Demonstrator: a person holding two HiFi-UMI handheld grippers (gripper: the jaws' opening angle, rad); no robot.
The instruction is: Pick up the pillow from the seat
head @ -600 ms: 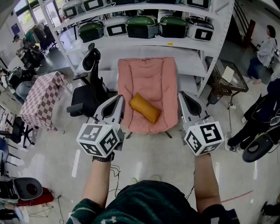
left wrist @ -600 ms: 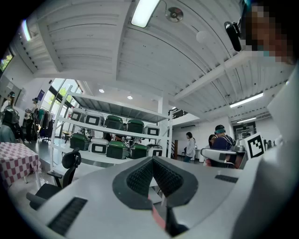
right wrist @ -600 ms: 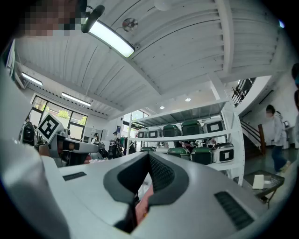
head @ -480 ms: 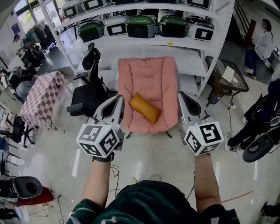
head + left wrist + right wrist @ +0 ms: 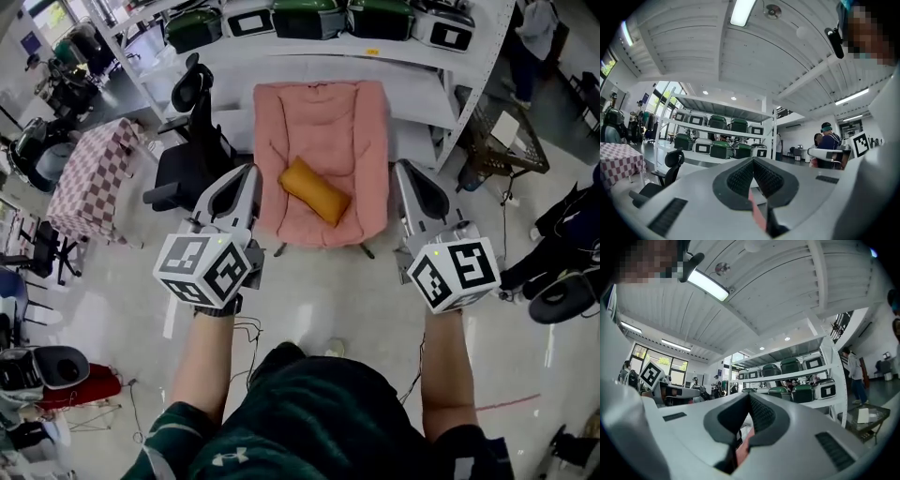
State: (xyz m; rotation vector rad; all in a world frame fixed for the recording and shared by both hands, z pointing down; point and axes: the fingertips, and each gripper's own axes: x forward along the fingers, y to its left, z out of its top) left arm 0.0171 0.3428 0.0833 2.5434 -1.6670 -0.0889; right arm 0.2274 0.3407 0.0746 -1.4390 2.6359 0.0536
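Mustard-yellow pillow (image 5: 316, 190) lies slantwise on the pink seat (image 5: 361, 112), ahead of me and untouched. It looks soft and light, probably squashy, so I'd pinch across its narrow middle. My left gripper (image 5: 247, 172) and right gripper (image 5: 405, 169) both have jaws pressed together on nothing.

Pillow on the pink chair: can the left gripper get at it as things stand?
Probably yes. The pillow lies bare on the chair, nothing between it and the left gripper, though its fingers are shut and short of the chair.
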